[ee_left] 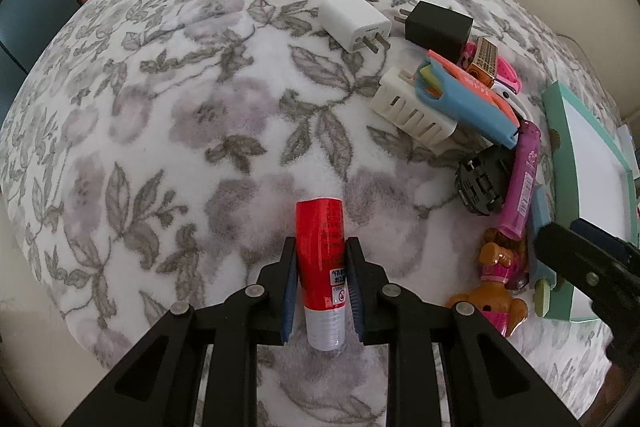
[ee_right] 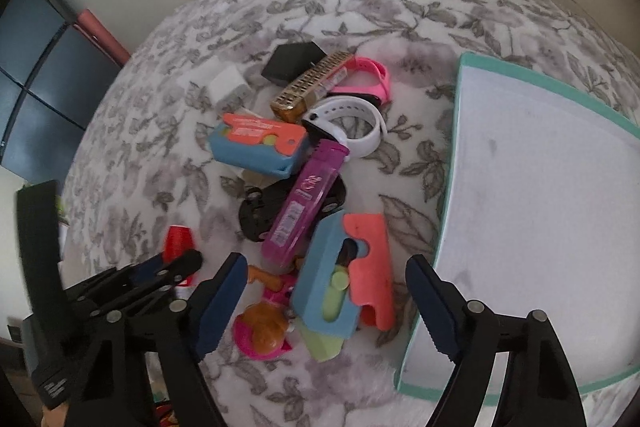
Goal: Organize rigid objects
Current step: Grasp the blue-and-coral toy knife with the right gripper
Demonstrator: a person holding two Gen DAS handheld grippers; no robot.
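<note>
The red tube [ee_left: 320,259] sits pinched between the jaws of the left gripper [ee_left: 320,275], its clear cap toward the camera, above the flowered blanket [ee_left: 180,131]. To its right lies the pile — a white charger [ee_left: 354,23], a black charger [ee_left: 438,25], a purple case [ee_left: 522,179] and a doll [ee_left: 494,291]. The right gripper [ee_right: 324,307] hangs with jaws spread wide over a blue-and-orange toy [ee_right: 344,275], not touching it, just beside the teal-rimmed tray [ee_right: 540,207].
</note>
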